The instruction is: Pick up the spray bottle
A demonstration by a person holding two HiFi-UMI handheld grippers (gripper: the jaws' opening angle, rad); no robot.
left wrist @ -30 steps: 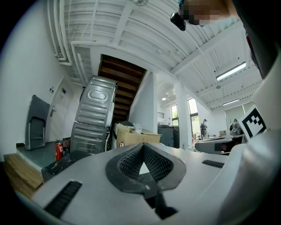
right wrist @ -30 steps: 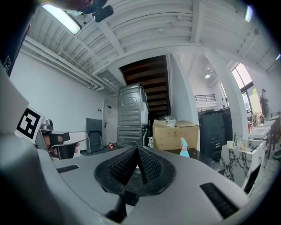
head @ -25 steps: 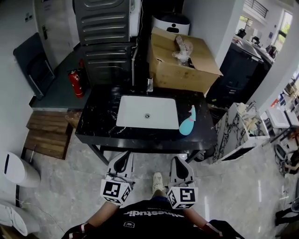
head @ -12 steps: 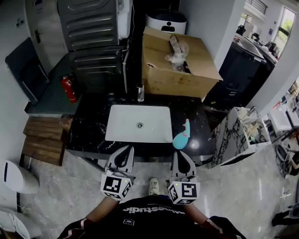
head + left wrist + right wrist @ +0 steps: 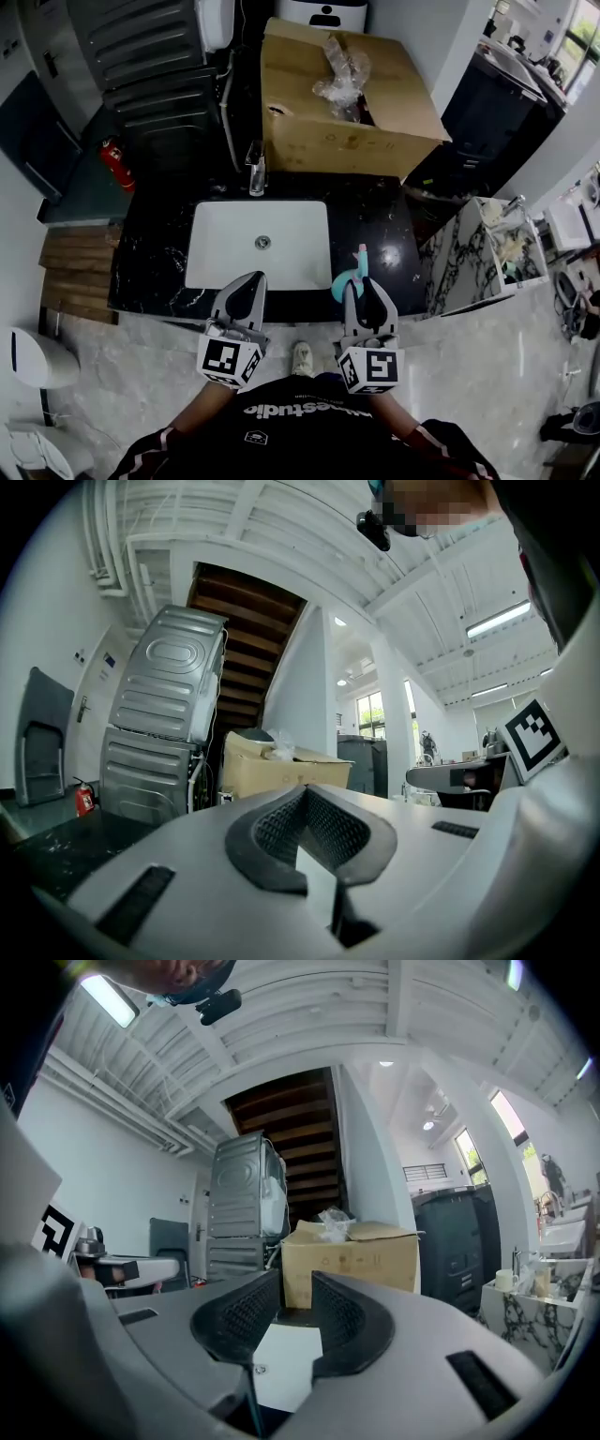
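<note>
The turquoise spray bottle (image 5: 343, 283) with a pink nozzle lies on the black marble counter (image 5: 150, 272), right of the white sink (image 5: 216, 272) and near the front edge. My right gripper (image 5: 367, 284) reaches the counter's front edge beside the bottle and hides part of it. Its jaws (image 5: 295, 1288) are opening, with nothing between them, and the bottle does not show in the right gripper view. My left gripper (image 5: 250, 280) hangs over the sink's front rim. In the left gripper view its jaws (image 5: 305, 794) meet at the tip, empty.
A large cardboard box (image 5: 337, 141) with crumpled plastic on top stands behind the counter. A faucet (image 5: 255, 173) rises at the sink's back edge. Grey appliances (image 5: 159, 733) and a red fire extinguisher (image 5: 114, 164) are at the back left. A marble-patterned cabinet (image 5: 478, 262) stands to the right.
The person has stepped up to the counter. Both grippers have come forward from over the floor to its front edge, and the bottle now lies at the right gripper's tip.
</note>
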